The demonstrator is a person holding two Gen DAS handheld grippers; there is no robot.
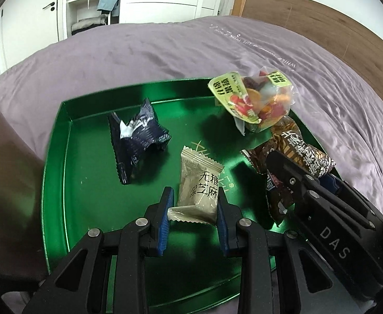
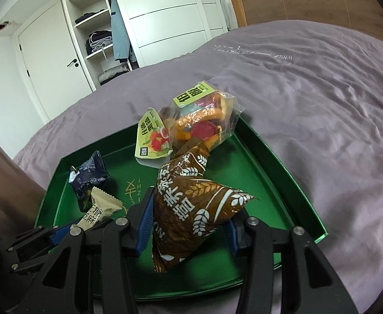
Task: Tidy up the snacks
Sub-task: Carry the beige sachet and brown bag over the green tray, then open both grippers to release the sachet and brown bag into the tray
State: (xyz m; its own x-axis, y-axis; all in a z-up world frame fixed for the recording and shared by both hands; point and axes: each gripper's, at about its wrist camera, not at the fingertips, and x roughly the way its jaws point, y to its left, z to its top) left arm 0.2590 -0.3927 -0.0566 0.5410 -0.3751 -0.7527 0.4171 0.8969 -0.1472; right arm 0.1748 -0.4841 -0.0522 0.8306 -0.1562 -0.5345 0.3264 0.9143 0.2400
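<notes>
A shallow green tray (image 1: pixel 60 157) lay on the bed. In it a crumpled dark blue packet (image 1: pixel 136 136) sat far left, a beige sachet (image 1: pixel 199 183) near the middle, a clear fruit-crisp bag (image 2: pixel 201 120) against the far rim, and a brown oat packet (image 2: pixel 191 204) stood tilted.

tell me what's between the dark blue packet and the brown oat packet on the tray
The beige packet, held by the left gripper, plus bare green tray; right wrist view.

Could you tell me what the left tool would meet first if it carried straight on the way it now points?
Beyond the beige packet it grips, the left tool would probably meet the green tray floor first; depth is unclear.
</notes>
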